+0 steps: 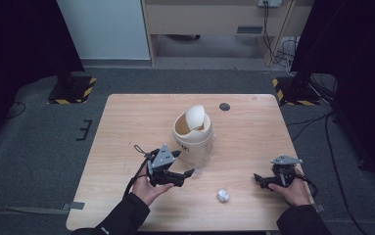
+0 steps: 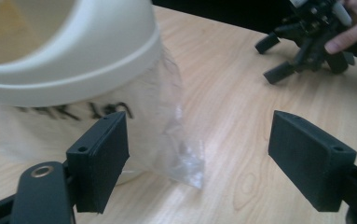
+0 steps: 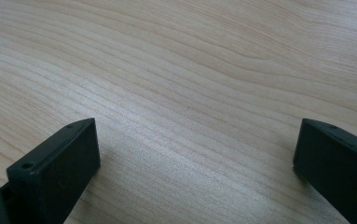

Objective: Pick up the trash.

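The left tool (image 2: 197,161), jaws wide and empty, faces the clear plastic bag (image 2: 178,140) hanging off the cream bin (image 1: 193,131) mid-desk, its loose corner just ahead between them (the right tool (image 1: 266,180), also open, rests farther right).

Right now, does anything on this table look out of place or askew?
Yes. The bin's swing lid sits tilted, a clear plastic bag trails from under the bin onto the table, and a crumpled paper ball lies loose.
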{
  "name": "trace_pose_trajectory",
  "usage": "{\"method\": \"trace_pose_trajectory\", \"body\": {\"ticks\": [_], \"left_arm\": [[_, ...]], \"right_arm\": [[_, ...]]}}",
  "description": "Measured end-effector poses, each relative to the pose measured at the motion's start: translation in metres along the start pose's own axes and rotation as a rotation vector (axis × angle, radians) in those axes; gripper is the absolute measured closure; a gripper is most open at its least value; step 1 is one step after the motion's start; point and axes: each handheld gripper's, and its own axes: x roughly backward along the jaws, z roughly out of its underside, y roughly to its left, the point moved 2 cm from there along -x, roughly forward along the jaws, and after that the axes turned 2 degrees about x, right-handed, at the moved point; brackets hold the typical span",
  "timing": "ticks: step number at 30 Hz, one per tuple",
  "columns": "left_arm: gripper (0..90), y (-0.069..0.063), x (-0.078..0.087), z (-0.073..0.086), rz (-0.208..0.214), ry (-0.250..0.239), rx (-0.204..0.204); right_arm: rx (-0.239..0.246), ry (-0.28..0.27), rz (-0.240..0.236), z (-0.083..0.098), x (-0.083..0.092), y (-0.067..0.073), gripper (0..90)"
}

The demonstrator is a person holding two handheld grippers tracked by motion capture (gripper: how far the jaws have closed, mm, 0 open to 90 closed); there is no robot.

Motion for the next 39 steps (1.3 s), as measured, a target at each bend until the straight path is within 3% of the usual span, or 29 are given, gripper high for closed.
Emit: {"method": "trace_pose_trajectory", "body": {"ticks": [6, 11, 18, 39], "left_arm": [[20.3, -0.015, -0.019, 0.007, 0.045, 0.039, -0.011], [21.1, -0.034, -0.042, 0.014, 0.100, 0.115, -0.041], [22.9, -0.051, -0.064, 0.021, 0.145, 0.169, -0.071], [27.5, -0.080, -0.098, 0.027, 0.214, 0.236, -0.057]], "right_arm": [[-0.001, 0.000, 0.001, 0.000, 0.000, 0.000, 0.7], [0.000, 0.000, 0.000, 0.000, 0.000, 0.000, 0.7], [-0.001, 0.000, 0.000, 0.000, 0.000, 0.000, 0.7], [-0.001, 0.000, 0.000, 0.000, 0.000, 0.000, 0.7]]}}
